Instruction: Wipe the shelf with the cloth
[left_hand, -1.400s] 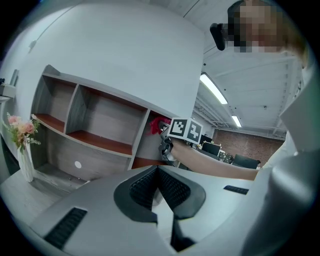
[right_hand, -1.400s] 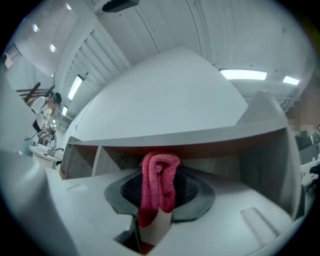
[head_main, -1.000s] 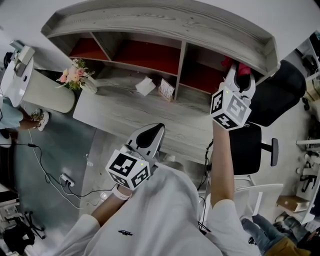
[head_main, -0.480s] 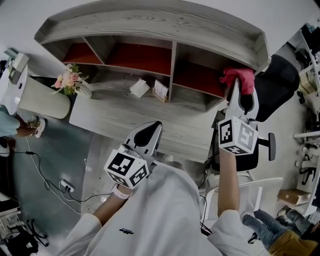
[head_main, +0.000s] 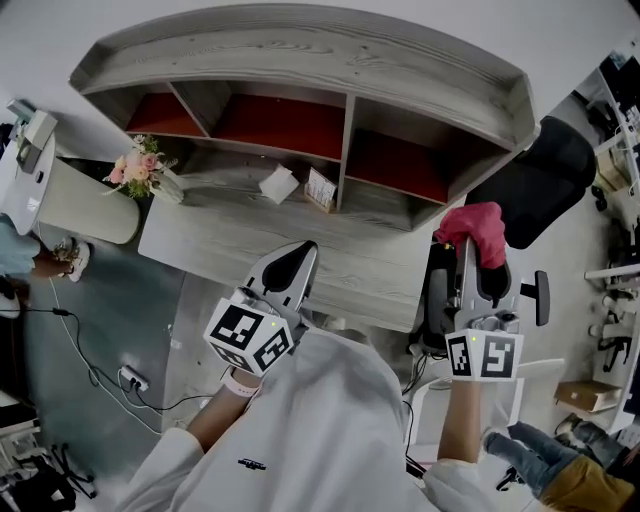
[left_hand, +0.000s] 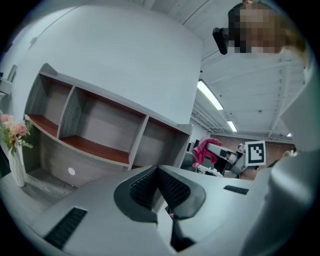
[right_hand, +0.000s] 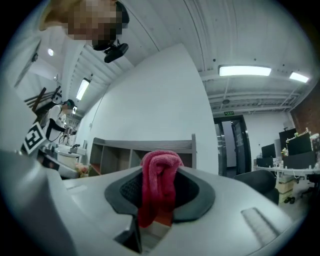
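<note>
One bunched cloth (right_hand: 159, 172), lengthwise in right gripper (right_hand: 160, 194), tip toward shelf (head_main: 300, 50)

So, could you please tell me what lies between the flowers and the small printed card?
A small white object, perhaps a tissue box, lies between the flowers and the card; the head view shows it.

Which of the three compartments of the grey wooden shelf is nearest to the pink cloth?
The right-hand compartment, next to the black office chair: the pink cloth, clamped in the right claw, is closest to that end.
</note>
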